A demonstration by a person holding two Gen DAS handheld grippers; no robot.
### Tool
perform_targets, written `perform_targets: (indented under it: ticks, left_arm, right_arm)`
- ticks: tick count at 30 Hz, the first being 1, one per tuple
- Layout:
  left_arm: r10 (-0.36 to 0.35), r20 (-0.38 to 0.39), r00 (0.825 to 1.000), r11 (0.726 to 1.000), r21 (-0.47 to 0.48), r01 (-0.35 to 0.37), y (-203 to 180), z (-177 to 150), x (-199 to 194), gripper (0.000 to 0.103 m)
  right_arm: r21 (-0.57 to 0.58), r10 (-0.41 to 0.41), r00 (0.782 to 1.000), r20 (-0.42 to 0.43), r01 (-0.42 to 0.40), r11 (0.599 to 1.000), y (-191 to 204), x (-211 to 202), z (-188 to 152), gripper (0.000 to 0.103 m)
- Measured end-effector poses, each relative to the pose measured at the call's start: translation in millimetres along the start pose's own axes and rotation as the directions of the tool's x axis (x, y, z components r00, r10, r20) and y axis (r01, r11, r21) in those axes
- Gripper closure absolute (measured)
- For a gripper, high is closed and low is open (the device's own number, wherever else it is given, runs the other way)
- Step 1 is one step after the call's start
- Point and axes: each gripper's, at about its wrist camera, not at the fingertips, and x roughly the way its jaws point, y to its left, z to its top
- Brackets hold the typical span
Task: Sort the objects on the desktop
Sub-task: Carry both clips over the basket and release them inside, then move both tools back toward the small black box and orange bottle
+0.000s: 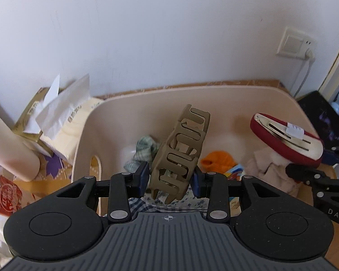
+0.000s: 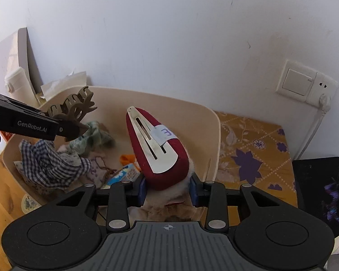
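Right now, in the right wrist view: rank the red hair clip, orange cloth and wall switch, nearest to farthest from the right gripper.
1. Red hair clip: between the right gripper fingers.
2. Orange cloth: left, down in the bin.
3. Wall switch: upper right, on the wall.

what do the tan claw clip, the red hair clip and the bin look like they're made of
Tan claw clip: likely matte plastic, dull and even, with moulded cutouts.
Red hair clip: soft, non-shiny red covering, probably velvet or felt, with a pale smooth snap plate on top that looks like metal; a paper sticker crosses it.
Bin: smooth beige plastic, judging by its thin rounded rim and faint sheen.
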Motion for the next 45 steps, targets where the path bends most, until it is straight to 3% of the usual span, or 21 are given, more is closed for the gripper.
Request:
perform_targets:
  ticks: [1, 4, 6, 9, 17, 32, 45]
  left_arm:
    - [0.006, -0.005, 1.000, 1.000, -0.006, -0.006, 0, 0, 1, 0.065]
    - [-0.002, -0.006, 1.000, 1.000, -0.025, 0.002, 4, -1, 0, 0.061]
    - [0.000, 0.013, 1.000, 1.000, -0.022, 0.000, 5, -2, -5, 0.047]
    - [0.010, 0.055, 0.998, 1.000, -0.015, -0.009, 5, 0, -14, 0.034]
    - [0.000, 0.080, 0.997, 1.000, 0.012, -0.001, 11, -8, -39, 0.031]
    - [-0.030, 0.120, 0.992, 0.998, 0.057, 0.023, 6, -42, -86, 0.027]
    - [-0.058, 0.099, 0.993, 0.993, 0.108, 0.048, 0, -101, -118, 0.022]
  right_arm:
    - [-0.004, -0.001, 1.000, -0.002, 0.001, 1.000, 1, 2, 0, 0.055]
    - [-0.007, 0.002, 1.000, -0.001, -0.002, 1.000, 3, -3, 1, 0.048]
    - [-0.008, 0.000, 1.000, 0.002, 0.000, 1.000, 5, -6, 1, 0.041]
    - [-0.001, -0.006, 1.000, 0.014, 0.006, 1.000, 7, -12, 2, 0.032]
    - [0.027, -0.023, 0.998, 0.052, 0.022, 0.999, 10, -34, 2, 0.016]
    - [0.027, -0.055, 0.993, 0.102, 0.053, 0.998, 24, -85, -22, 0.001]
    - [0.034, -0.057, 0.995, 0.077, 0.054, 0.998, 32, -120, -70, 0.000]
